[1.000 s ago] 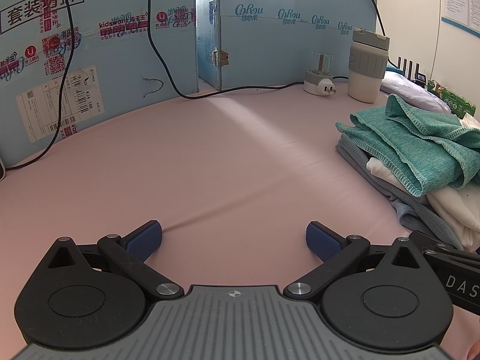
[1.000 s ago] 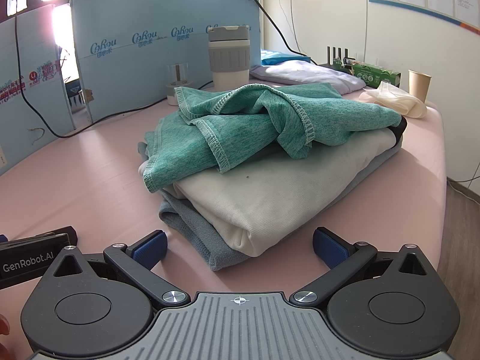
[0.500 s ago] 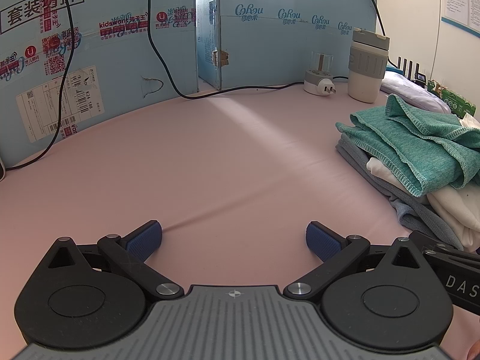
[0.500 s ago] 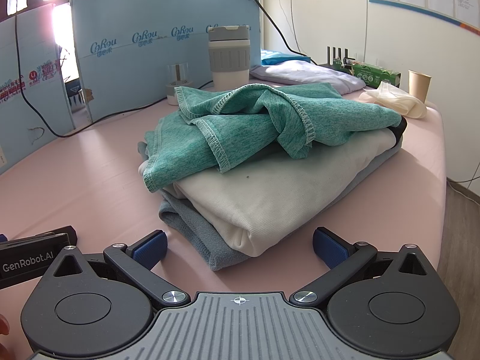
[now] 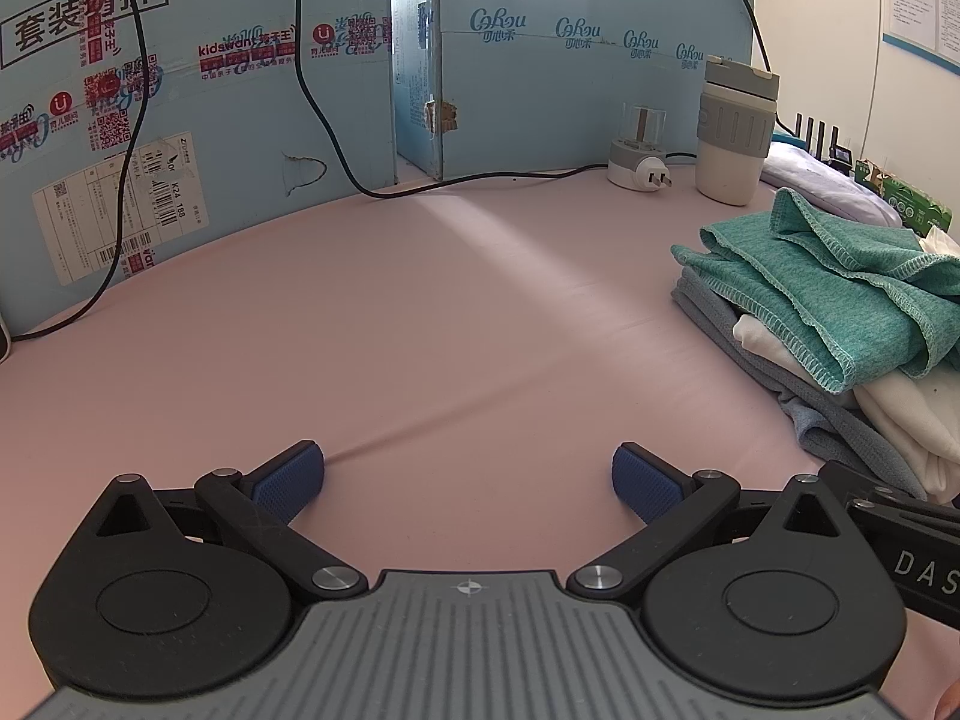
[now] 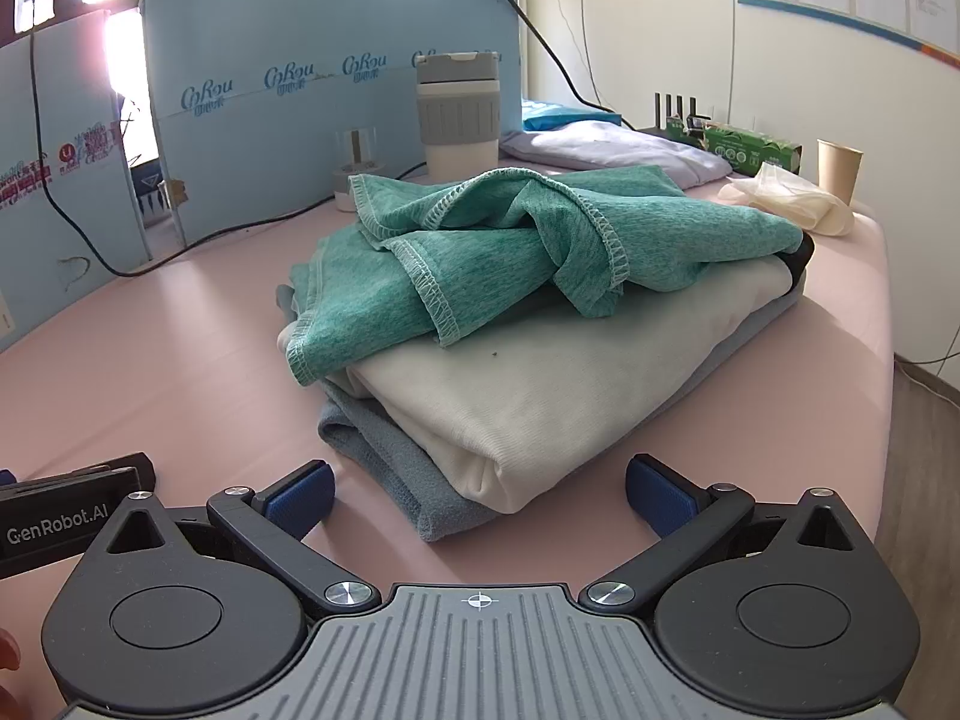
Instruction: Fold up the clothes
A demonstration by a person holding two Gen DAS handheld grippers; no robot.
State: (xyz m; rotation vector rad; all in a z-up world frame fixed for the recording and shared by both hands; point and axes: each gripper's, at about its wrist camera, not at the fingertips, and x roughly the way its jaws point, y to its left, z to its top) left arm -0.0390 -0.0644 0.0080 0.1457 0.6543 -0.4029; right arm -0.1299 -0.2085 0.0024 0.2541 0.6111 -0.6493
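A pile of clothes lies on the pink table [image 6: 180, 360]. A crumpled teal garment [image 6: 510, 252] lies on top, over a folded cream garment [image 6: 540, 396] and a grey-blue one [image 6: 384, 456]. The pile also shows at the right of the left wrist view, teal garment [image 5: 840, 288] uppermost. My right gripper [image 6: 477, 489] is open and empty, just in front of the pile's near corner. My left gripper [image 5: 468, 474] is open and empty over bare pink table [image 5: 420, 330], left of the pile.
Blue cardboard panels [image 5: 210, 120] with black cables wall the table's back. A travel mug [image 5: 735, 132] and a white plug adapter [image 5: 639, 162] stand behind the pile. A lavender cloth [image 6: 618, 147], green box [image 6: 750, 150], paper cup [image 6: 837, 171] and cream bag [image 6: 792, 204] lie far right.
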